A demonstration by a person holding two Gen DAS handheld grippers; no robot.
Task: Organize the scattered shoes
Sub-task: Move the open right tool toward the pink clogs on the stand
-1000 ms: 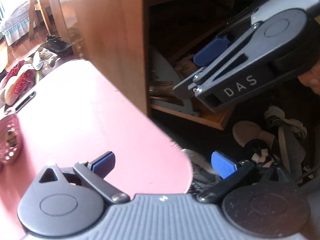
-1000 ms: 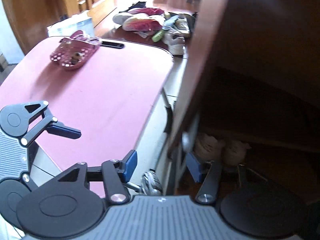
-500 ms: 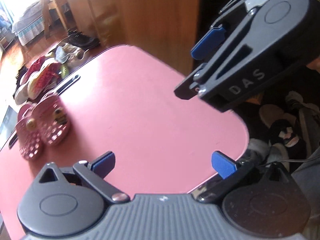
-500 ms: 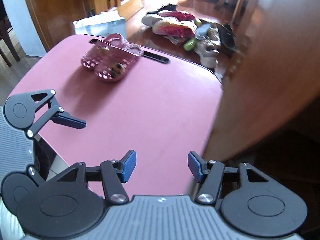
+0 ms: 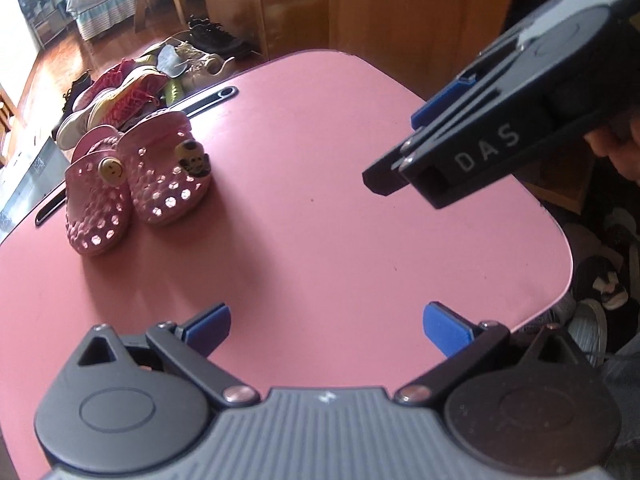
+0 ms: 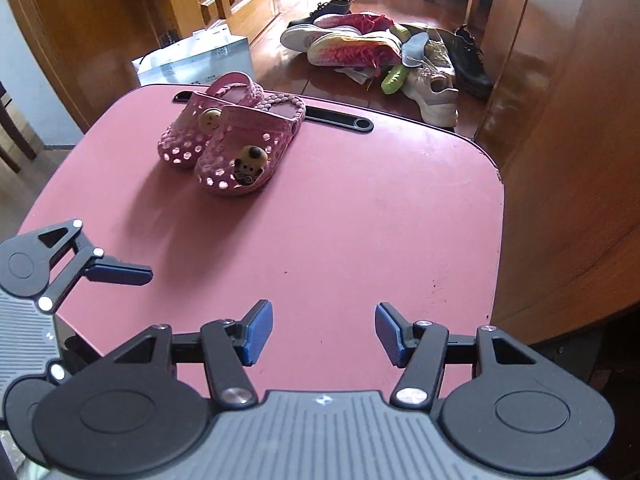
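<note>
A pair of pink perforated clogs (image 5: pixel 136 176) (image 6: pixel 232 140) with charms stands side by side on the pink table (image 5: pixel 320 220) (image 6: pixel 360 220), toward its far left. My left gripper (image 5: pixel 326 324) hovers open over the table's near part with nothing between its pads. My right gripper (image 6: pixel 324 332) is open too, its jaws closing slightly on nothing; it also shows from the side (image 5: pixel 396 148) at the upper right of the left wrist view. One left finger (image 6: pixel 116 272) shows at the left edge. Both grippers are well short of the clogs.
A heap of several sneakers (image 5: pixel 152 80) (image 6: pixel 380 52) lies on the wooden floor beyond the table. More shoes (image 5: pixel 600 280) lie on the floor by the table's right edge. A wooden cabinet (image 6: pixel 560 120) rises on the right, and a white box (image 6: pixel 196 60) sits behind the table.
Both grippers have swung away from the cabinet shelf to over the pink table. The clogs now sit nearer the middle of both views, and the right jaws have narrowed a little.
</note>
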